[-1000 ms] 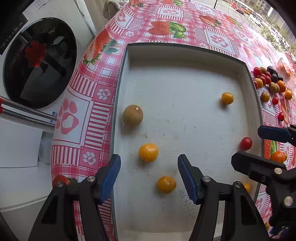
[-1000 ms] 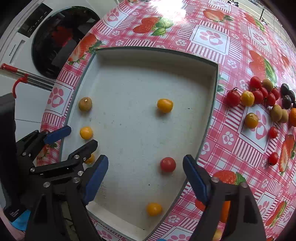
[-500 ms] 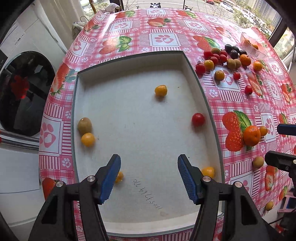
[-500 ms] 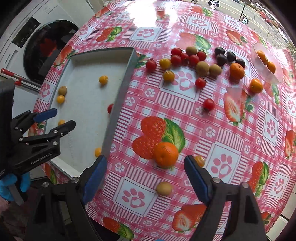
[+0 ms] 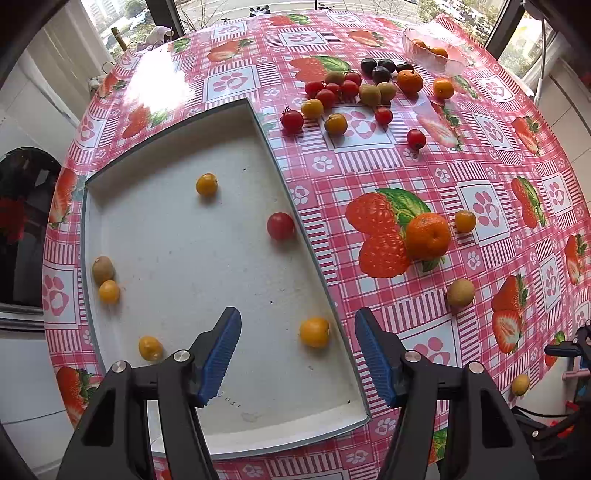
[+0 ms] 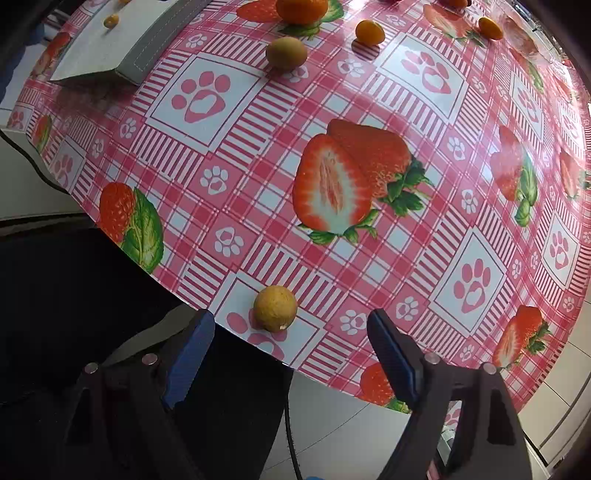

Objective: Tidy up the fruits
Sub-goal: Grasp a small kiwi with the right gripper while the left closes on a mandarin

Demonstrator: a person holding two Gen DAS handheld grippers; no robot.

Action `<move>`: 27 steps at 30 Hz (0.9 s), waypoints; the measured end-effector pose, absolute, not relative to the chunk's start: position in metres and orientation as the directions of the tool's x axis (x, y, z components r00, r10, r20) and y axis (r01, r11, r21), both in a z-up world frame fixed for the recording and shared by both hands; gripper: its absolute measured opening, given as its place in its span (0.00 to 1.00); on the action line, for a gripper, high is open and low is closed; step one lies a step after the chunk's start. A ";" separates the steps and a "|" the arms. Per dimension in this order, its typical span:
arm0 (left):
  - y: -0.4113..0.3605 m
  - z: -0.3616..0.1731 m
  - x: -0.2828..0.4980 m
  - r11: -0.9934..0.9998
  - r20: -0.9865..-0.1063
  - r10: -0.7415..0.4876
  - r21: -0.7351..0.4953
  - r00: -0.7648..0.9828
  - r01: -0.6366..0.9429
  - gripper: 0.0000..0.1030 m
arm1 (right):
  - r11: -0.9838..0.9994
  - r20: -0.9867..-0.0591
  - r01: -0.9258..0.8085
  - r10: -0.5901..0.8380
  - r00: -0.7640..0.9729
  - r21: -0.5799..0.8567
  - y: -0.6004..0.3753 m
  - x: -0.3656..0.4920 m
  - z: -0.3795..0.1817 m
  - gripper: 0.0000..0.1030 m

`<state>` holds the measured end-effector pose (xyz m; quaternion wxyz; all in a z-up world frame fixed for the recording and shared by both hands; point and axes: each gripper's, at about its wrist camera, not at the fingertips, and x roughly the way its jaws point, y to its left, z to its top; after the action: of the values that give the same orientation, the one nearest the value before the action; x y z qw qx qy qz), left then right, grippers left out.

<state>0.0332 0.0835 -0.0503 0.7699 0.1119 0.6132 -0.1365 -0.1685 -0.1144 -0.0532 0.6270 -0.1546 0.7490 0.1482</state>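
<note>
Here both claws, left (image 5: pixel 297 345) and right (image 6: pixel 290 349), gape empty; tray (image 6: pixel 138 62) cut off at the frame edge

In the right wrist view, we see the tray (image 6: pixel 122 55) and the tangerine (image 6: pixel 301 9) cut off by the top edge; the glass bowl (image 5: pixel 436 48) holds fruit too small to identify.

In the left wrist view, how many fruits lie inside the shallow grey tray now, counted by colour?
small yellow-orange round fruits: 4
small red round tomato: 1
small brown-green oval fruit: 1
Total inside the shallow grey tray: 6
</note>
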 end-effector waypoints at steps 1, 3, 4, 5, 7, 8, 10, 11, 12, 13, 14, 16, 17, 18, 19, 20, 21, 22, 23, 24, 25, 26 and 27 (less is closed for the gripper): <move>0.080 -0.050 0.034 0.936 -0.975 -0.076 0.003 0.209 0.353 0.63 | 0.911 -0.985 -0.411 -0.039 -0.167 0.034 -0.115 -0.171 -0.055 0.82; 0.073 -0.048 0.035 0.931 -0.974 -0.081 0.002 0.210 0.366 0.63 | 0.917 -0.985 -0.396 -0.029 -0.170 0.042 -0.115 -0.173 -0.059 0.76; 0.070 -0.047 0.035 0.928 -0.974 -0.084 0.000 0.209 0.374 0.63 | 0.920 -0.985 -0.391 -0.028 -0.170 0.041 -0.114 -0.173 -0.062 0.71; 0.066 -0.047 0.035 0.924 -0.974 -0.087 -0.002 0.207 0.382 0.63 | 0.921 -0.985 -0.387 -0.031 -0.171 0.038 -0.113 -0.173 -0.065 0.67; 0.060 -0.046 0.034 0.917 -0.975 -0.091 -0.002 0.204 0.399 0.63 | 0.926 -0.984 -0.377 -0.039 -0.174 0.031 -0.115 -0.173 -0.072 0.63; 0.057 -0.045 0.034 0.914 -0.975 -0.093 -0.003 0.202 0.406 0.63 | 0.925 -0.986 -0.378 -0.039 -0.161 0.025 -0.115 -0.172 -0.071 0.62; 0.052 -0.045 0.034 0.910 -0.975 -0.096 -0.004 0.201 0.415 0.63 | 0.922 -0.988 -0.387 -0.055 -0.146 0.006 -0.109 -0.169 -0.072 0.55; 0.050 -0.046 0.034 0.908 -0.975 -0.096 -0.005 0.198 0.418 0.63 | 0.924 -0.989 -0.382 -0.054 -0.138 0.003 -0.110 -0.166 -0.071 0.45; 0.048 -0.046 0.035 0.907 -0.976 -0.097 -0.007 0.194 0.420 0.63 | 0.929 -0.990 -0.369 -0.049 -0.132 0.003 -0.108 -0.164 -0.071 0.38; 0.046 -0.047 0.035 0.906 -0.977 -0.098 -0.008 0.191 0.422 0.63 | 0.937 -0.990 -0.349 -0.039 -0.132 0.009 -0.112 -0.161 -0.069 0.27; 0.043 -0.047 0.036 0.906 -0.977 -0.097 -0.008 0.189 0.423 0.63 | 0.947 -0.990 -0.321 -0.022 -0.136 0.023 -0.118 -0.157 -0.068 0.27; 0.039 -0.049 0.038 0.906 -0.978 -0.098 -0.012 0.183 0.423 0.63 | 0.963 -0.991 -0.265 0.008 -0.134 0.043 -0.129 -0.145 -0.064 0.27; 0.037 -0.050 0.040 0.906 -0.979 -0.098 -0.013 0.180 0.423 0.63 | 0.970 -0.992 -0.240 0.018 -0.124 0.048 -0.134 -0.138 -0.062 0.27; 0.034 -0.051 0.041 0.906 -0.980 -0.098 -0.015 0.175 0.422 0.63 | 0.976 -0.993 -0.213 0.030 -0.113 0.054 -0.138 -0.130 -0.060 0.27; 0.032 -0.053 0.042 0.907 -0.981 -0.098 -0.018 0.169 0.420 0.63 | 0.981 -0.994 -0.184 0.043 -0.102 0.062 -0.143 -0.122 -0.058 0.27; 0.029 -0.055 0.044 0.908 -0.982 -0.098 -0.022 0.163 0.418 0.63 | 0.986 -0.994 -0.153 0.059 -0.090 0.072 -0.148 -0.113 -0.056 0.27; 0.027 -0.057 0.046 0.909 -0.983 -0.100 -0.028 0.154 0.415 0.63 | 0.989 -0.994 -0.122 0.076 -0.077 0.085 -0.153 -0.103 -0.054 0.27; 0.024 -0.059 0.048 0.910 -0.984 -0.105 -0.037 0.145 0.412 0.63 | 0.991 -0.994 -0.092 0.092 -0.065 0.098 -0.157 -0.093 -0.052 0.27; 0.020 -0.060 0.049 0.911 -0.984 -0.112 -0.047 0.136 0.409 0.63 | 0.992 -0.993 -0.065 0.106 -0.052 0.109 -0.161 -0.084 -0.050 0.27; 0.017 -0.062 0.051 0.912 -0.985 -0.118 -0.056 0.129 0.406 0.63 | 0.992 -0.992 -0.038 0.122 -0.040 0.123 -0.165 -0.075 -0.048 0.27; 0.012 -0.063 0.053 0.913 -0.985 -0.121 -0.061 0.124 0.404 0.63 | 0.990 -0.990 -0.014 0.137 -0.029 0.138 -0.169 -0.068 -0.047 0.27; 0.008 -0.065 0.056 0.913 -0.985 -0.123 -0.064 0.123 0.403 0.63 | 0.989 -0.989 0.004 0.149 -0.021 0.149 -0.171 -0.057 -0.047 0.27; 0.003 -0.066 0.059 0.913 -0.985 -0.128 -0.070 0.120 0.402 0.63 | 0.987 -0.987 0.018 0.157 -0.013 0.157 -0.172 -0.051 -0.046 0.27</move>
<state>0.0586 0.0029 -0.0663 0.7405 0.1072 0.6390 -0.1787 -0.0509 -0.1725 -0.0464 0.6997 0.0618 0.7100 0.0498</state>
